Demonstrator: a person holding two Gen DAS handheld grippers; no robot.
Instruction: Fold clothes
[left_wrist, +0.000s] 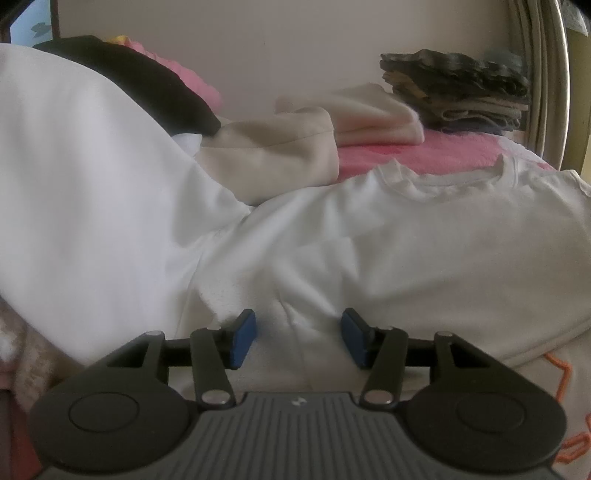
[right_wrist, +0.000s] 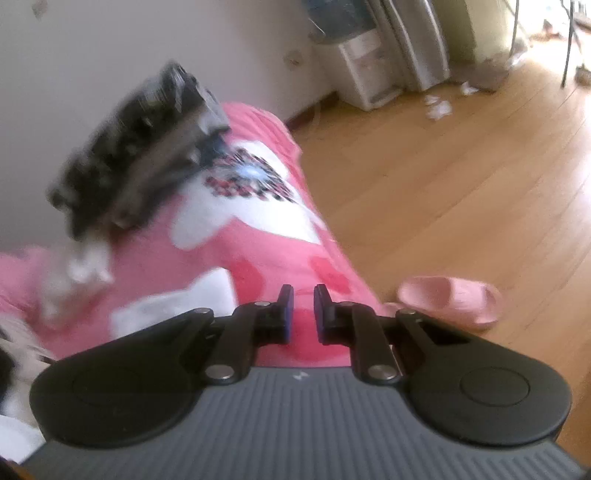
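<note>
Spread flat on the bed (left_wrist: 436, 147): white T-shirt (left_wrist: 424, 236), collar toward the far wall, one side of it heaped up at the left. Left gripper (left_wrist: 298, 339) low over the near hem, jaws standing moderately wide, a raised crease of cloth between the blue pads (left_wrist: 243, 338) but not pinched. Right gripper (right_wrist: 300, 314) out over the pink blanket (right_wrist: 258, 243) at the bed's edge, jaws narrowed to a slit, nothing between them, view smeared by movement. Likely risks: closing the left jaws on both layers, or on the blanket beneath, and dragging the whole shirt out of square; snagging only the crease, so the fold comes up crooked. Crowded to the left and rear: beige garment (left_wrist: 280, 155), folded cream piece (left_wrist: 373, 114), dark folded stack (left_wrist: 458, 88) by the wall, easily toppled by a wide sweep. Bed edge close on the right, wooden floor (right_wrist: 461, 177) and pink slipper (right_wrist: 454, 299) below; cloth pulled that way could slide off. Open room mainly over the shirt's own middle.
</note>
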